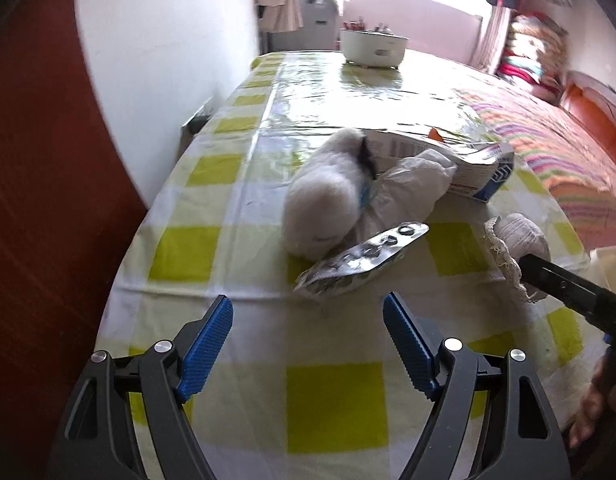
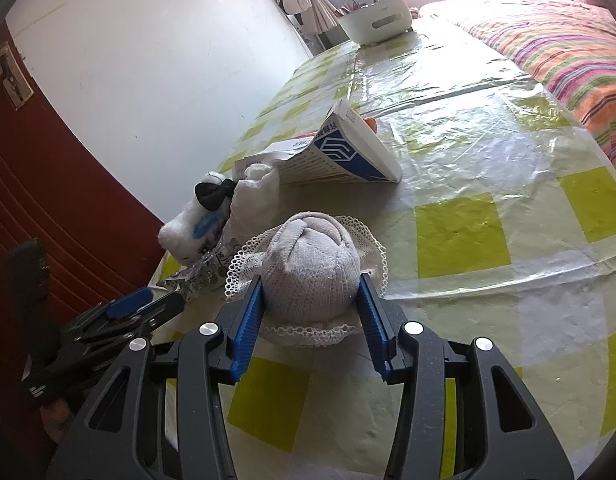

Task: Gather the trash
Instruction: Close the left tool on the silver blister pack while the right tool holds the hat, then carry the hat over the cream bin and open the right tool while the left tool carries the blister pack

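The right gripper [image 2: 312, 300] clamps a rolled sock [image 2: 310, 268] on the table [image 2: 488, 152], while the left gripper [image 1: 308, 320] hovers wide apart near what looks like a foil pill strip [image 1: 360, 260].

Balled grey sock [image 2: 312, 276] with lace trim, silver blister pack [image 1: 364, 262] lying flat, crumpled white plastic bag [image 1: 404, 188], torn blue-and-white carton [image 2: 348, 152], clustered on the checked table [image 1: 332, 404]

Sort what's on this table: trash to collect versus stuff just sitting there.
Trash:
silver foil blister pack
torn blue-and-white cardboard box
crumpled white plastic bag
balled grey lace-trimmed sock, between right gripper fingers

Just there:
white plastic tub
white fluffy toy
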Available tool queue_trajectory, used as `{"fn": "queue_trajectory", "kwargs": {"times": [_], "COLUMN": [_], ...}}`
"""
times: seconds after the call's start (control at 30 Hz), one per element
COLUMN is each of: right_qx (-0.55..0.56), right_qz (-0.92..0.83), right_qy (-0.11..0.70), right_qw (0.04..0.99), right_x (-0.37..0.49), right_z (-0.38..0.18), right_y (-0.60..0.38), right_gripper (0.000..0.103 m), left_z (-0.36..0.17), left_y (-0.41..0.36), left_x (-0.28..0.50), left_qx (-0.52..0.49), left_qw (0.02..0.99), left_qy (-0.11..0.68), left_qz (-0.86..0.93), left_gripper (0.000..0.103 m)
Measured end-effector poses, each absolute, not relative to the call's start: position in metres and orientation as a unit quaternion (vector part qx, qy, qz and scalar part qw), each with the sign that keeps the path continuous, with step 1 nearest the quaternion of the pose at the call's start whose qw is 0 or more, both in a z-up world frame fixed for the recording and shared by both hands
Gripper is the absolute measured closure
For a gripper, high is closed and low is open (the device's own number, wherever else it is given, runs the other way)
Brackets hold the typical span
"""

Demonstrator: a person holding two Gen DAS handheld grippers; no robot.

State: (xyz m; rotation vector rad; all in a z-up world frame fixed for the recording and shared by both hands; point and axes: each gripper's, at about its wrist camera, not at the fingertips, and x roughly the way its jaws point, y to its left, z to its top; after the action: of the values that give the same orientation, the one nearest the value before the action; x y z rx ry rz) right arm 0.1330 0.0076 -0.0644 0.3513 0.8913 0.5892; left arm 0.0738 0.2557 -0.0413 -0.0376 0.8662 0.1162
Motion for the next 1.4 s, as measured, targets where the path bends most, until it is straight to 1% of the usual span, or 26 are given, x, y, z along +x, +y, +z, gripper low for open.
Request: {"fn": "queue_trajectory", "kwargs": {"times": [0.1, 0.13, 0.17, 0.23, 0.27, 0.3, 0.33, 0.47, 0.73, 1.4], "right_qx": [0.174, 0.176, 0.179, 0.182, 0.183, 0.185, 0.187, 0.195, 0.199, 0.213], "right_qz": [0.281, 0.281, 0.281, 0.281, 0.281, 0.281, 0.28, 0.276, 0.274, 0.234], "right_qy": [0.419, 0.418, 0.416, 0.413, 0.412, 0.411, 0.411, 0.406, 0.392, 0.362], "right_qw": [0.846, 0.846, 0.846, 0.847, 0.847, 0.847, 0.847, 0.849, 0.855, 0.877], "right_x": [0.133, 0.133, 0.132, 0.132, 0.131, 0.131, 0.13, 0.13, 0.124, 0.117], "right_z": [-0.063, -0.062, -0.061, -0.059, -0.058, -0.058, -0.058, -0.057, -0.051, -0.041], "right_y": [0.003, 0.002, 0.0, -0.003, -0.005, -0.007, -0.009, -0.015, -0.024, -0.075], "right_gripper": [0.057, 0.057, 0.057, 0.057, 0.057, 0.057, 0.057, 0.057, 0.057, 0.057], "left_z": [-0.043, -0.045, -0.046, -0.05, -0.053, -0.055, -0.057, -0.059, -0.045, -0.028], "left_y": [0.25, 0.249, 0.249, 0.249, 0.251, 0.251, 0.252, 0.249, 0.238, 0.205], "left_x": [0.084, 0.086, 0.09, 0.096, 0.098, 0.099, 0.099, 0.097, 0.087, 0.073], "left_qx": [-0.018, -0.022, -0.031, -0.044, -0.056, -0.066, -0.073, -0.079, -0.078, -0.078], "left_qw": [0.905, 0.904, 0.903, 0.896, 0.892, 0.89, 0.888, 0.888, 0.901, 0.902], "left_qy": [0.423, 0.426, 0.428, 0.441, 0.448, 0.452, 0.455, 0.452, 0.426, 0.424], "left_qz": [0.038, 0.033, 0.028, 0.015, 0.008, 0.004, 0.001, 0.005, -0.004, -0.038], "left_gripper": [0.028, 0.031, 0.036, 0.068, 0.075, 0.087, 0.091, 0.093, 0.093, 0.093]}}
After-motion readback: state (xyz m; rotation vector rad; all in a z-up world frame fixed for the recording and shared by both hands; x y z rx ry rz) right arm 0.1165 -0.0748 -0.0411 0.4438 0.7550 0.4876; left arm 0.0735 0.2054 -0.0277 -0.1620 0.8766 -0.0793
